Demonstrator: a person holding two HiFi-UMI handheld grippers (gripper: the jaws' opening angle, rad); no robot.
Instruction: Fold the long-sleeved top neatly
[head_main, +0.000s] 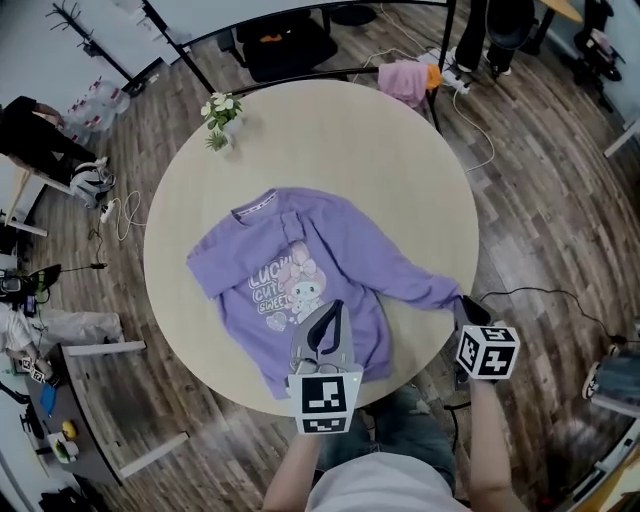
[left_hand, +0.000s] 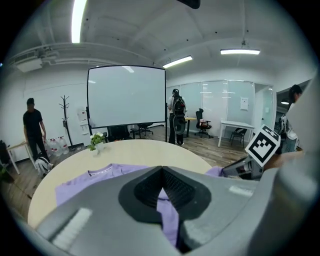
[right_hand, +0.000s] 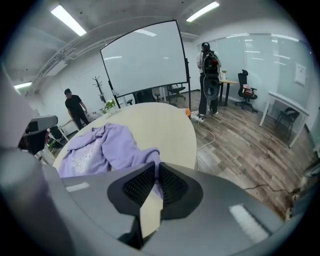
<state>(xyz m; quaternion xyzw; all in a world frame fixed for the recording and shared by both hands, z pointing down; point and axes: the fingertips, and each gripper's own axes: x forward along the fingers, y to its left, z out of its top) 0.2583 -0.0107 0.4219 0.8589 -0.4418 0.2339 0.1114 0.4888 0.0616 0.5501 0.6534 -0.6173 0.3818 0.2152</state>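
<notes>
Left gripper (head_main: 328, 322) is nearest, at the near edge of the round table (head_main: 400, 170). Its jaws are closed on purple fabric low on the front of the long-sleeved top (head_main: 300, 260), close to the hem. The left gripper view shows cloth pinched right up to the tips (left_hand: 161, 175).

Right gripper (head_main: 466, 305) is clamped on the cuff (right_hand: 152, 162) of the sleeve (head_main: 420, 285), which runs out to the table's right edge.

The top lies print-up with its collar on the far side, pointing toward the flower vase (head_main: 220, 115). Can't tell how the other sleeve is arranged.

My read is a sleeve fold-in, just starting. How I'd run it:
- Keep the left grip as an anchor so the body doesn't drag when the sleeve moves.
- Carry the cuff low, up and across toward the chest print, with the sleeve lightly taut. No slack loop.
- Put the crease at the shoulder line, parallel to the side seam, so the folded edge comes out straight.
- The right gripper view shows the body rumpled near that shoulder. Lay the sleeve down gradually from the shoulder outward to push the bunching flat rather than trap it.
- Release the cuff only once it's flat on the body.

Main risk is pulling too hard and skewing the whole top around the left pinch.
</notes>
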